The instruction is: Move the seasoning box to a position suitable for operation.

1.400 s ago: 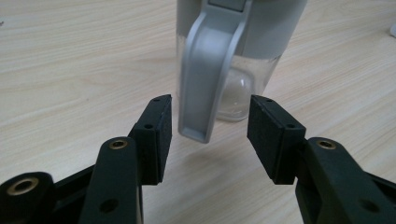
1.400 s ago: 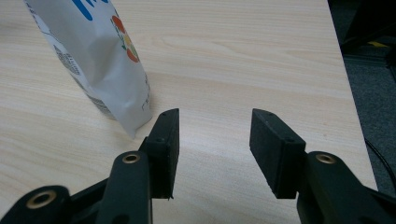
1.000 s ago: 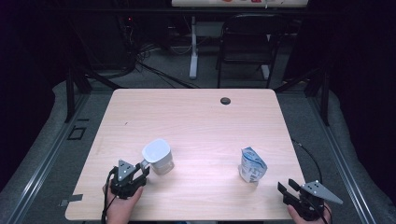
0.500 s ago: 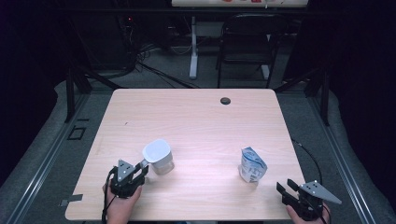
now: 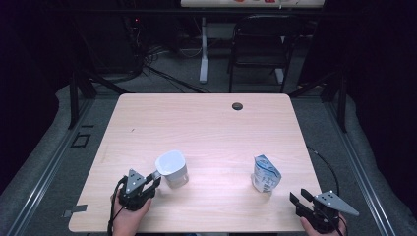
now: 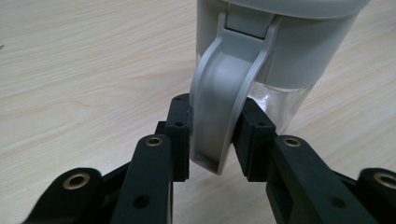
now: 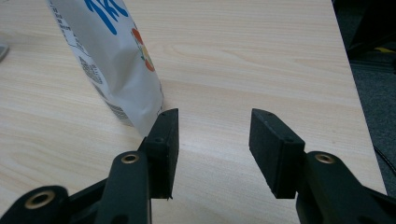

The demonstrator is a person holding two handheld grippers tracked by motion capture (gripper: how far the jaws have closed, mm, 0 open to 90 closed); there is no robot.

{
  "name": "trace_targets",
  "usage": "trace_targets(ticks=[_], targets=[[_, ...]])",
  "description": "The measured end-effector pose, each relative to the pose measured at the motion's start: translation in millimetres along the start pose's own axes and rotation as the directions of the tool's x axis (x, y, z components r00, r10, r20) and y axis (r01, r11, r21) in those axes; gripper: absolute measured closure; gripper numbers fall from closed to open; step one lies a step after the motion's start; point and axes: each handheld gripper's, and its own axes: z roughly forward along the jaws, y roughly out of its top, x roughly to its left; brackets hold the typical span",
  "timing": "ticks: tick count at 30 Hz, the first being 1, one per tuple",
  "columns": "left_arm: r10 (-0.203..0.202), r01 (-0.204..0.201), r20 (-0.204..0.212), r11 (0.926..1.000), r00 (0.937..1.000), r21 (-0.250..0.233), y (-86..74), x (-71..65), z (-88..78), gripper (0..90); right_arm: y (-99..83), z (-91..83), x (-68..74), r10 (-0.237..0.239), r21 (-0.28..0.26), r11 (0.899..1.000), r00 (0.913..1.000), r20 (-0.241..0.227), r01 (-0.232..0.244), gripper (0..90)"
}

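Note:
A white jug [image 5: 173,169] with a clear lower body stands on the wooden table [image 5: 206,123] at the front left. Its grey handle [image 6: 219,102] points toward my left gripper [image 5: 153,181]. That gripper's jaws have just been closing, and both pads now press the sides of the handle [image 6: 215,135]. A white printed pouch [image 5: 265,174] stands upright at the front right. My right gripper [image 5: 299,195] rests near the table's front right corner, open, with bare table between its pads [image 7: 212,140]. The pouch [image 7: 112,56] is just beyond its left finger.
A small dark grommet hole [image 5: 237,106] sits near the table's far edge. A black chair [image 5: 260,44] and a desk leg stand on the floor beyond the table. A cable [image 5: 324,162] runs off the right edge.

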Motion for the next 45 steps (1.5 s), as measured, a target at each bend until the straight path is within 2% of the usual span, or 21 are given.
trace_targets(ticks=[1,5,6,9,10,13,20,24,26,30,31,33,34,37,38,39,41,42,44,45], targets=[[0.01,-0.01,0.024,0.9999,0.9997,0.007,0.7,-2.7,-0.1,69.8,0.1,-0.1,1.0,-0.001,0.001,1.0,1.0,0.004,0.001,53.1],[0.036,-0.037,0.051,0.9993,0.998,0.008,1.3,-7.8,-0.1,69.8,0.4,-0.4,2.4,-0.009,0.003,1.0,1.0,-0.001,0.009,53.1],[0.049,-0.05,0.073,0.9987,0.9962,0.01,1.6,-10.7,-0.3,69.9,0.8,-1.1,3.1,-0.014,0.003,1.0,0.9999,-0.008,0.014,53.1],[0.057,-0.058,0.085,0.9982,0.9947,0.01,1.7,-13.5,-0.2,69.8,1.2,-1.6,4.0,-0.014,-0.002,1.0,0.9999,-0.005,0.014,53.1],[0.07,-0.071,0.103,0.9974,0.9922,0.008,1.9,-16.1,-0.1,69.8,1.4,-1.7,4.6,-0.015,-0.002,1.0,0.9999,-0.007,0.015,53.1],[0.08,-0.081,0.119,0.9967,0.9897,0.008,2.0,-18.9,-0.1,69.8,1.8,-2.2,5.1,-0.02,-0.001,1.0,0.9997,-0.012,0.02,53.1],[0.114,-0.117,0.172,0.9931,0.9784,0.006,2.7,-27.2,0.0,69.8,2.8,-2.6,8.4,-0.033,-0.001,0.999,0.9994,-0.013,0.033,53.1],[0.139,-0.144,0.206,0.9895,0.9686,0.009,3.4,-32.0,-0.5,69.8,3.6,-2.9,10.5,-0.038,-0.003,0.999,0.9991,-0.02,0.038,53.2],[0.155,-0.161,0.229,0.9869,0.961,0.009,3.9,-33.7,-0.5,69.8,3.8,-3.1,11.6,-0.035,-0.007,0.999,0.9992,-0.021,0.035,53.2],[0.19,-0.197,0.285,0.9803,0.9395,-0.004,3.1,-32.9,-0.8,69.7,4.9,-4.5,13.4,-0.044,-0.014,0.999,0.9989,-0.019,0.043,53.2],[0.187,-0.193,0.275,0.9811,0.9432,-0.005,2.7,-32.5,-1.1,69.7,5.0,-4.7,13.7,-0.044,-0.015,0.999,0.9988,-0.018,0.044,53.2],[0.186,-0.191,0.281,0.9816,0.9417,-0.009,2.3,-31.0,-1.0,69.6,5.2,-4.8,14.0,-0.042,-0.02,0.999,0.9989,-0.022,0.041,53.2],[0.177,-0.183,0.27,0.9831,0.9463,-0.005,1.8,-30.1,-1.7,69.5,5.8,-5.8,14.6,-0.049,-0.02,0.999,0.9986,-0.022,0.049,53.4],[0.178,-0.183,0.26,0.9831,0.9491,-0.004,2.0,-28.9,-2.0,69.3,7.1,-7.6,16.4,-0.059,-0.02,0.998,0.998,-0.025,0.058,53.4],[0.17,-0.176,0.249,0.9845,0.9535,0.001,2.0,-28.0,-2.6,69.0,7.6,-8.0,17.6,-0.06,-0.023,0.998,0.9979,-0.024,0.059,53.4],[0.17,-0.176,0.249,0.9845,0.9535,0.001,2.0,-28.0,-2.6,68.3,7.6,-8.0,17.6,-0.06,-0.023,0.998,0.9979,-0.024,0.059,53.4],[0.166,-0.171,0.232,0.9853,0.9584,0.002,2.0,-27.0,-3.1,67.9,9.1,-8.8,20.7,-0.069,-0.032,0.997,0.9975,-0.015,0.068,52.8],[0.165,-0.17,0.236,0.9854,0.9576,0.004,2.4,-25.8,-3.7,67.9,10.4,-10.2,22.0,-0.08,-0.03,0.996,0.9968,-0.011,0.079,52.8],[0.152,-0.157,0.218,0.9876,0.9641,0.007,2.7,-25.3,-4.8,67.3,14.0,-13.0,27.7,-0.094,-0.048,0.994,0.9955,-0.012,0.093,52.4],[0.152,-0.157,0.218,0.9876,0.9641,0.007,2.7,-25.3,-4.8,66.8,15.5,-14.1,29.9,-0.1,-0.051,0.994,0.9949,-0.014,0.099,52.4]])
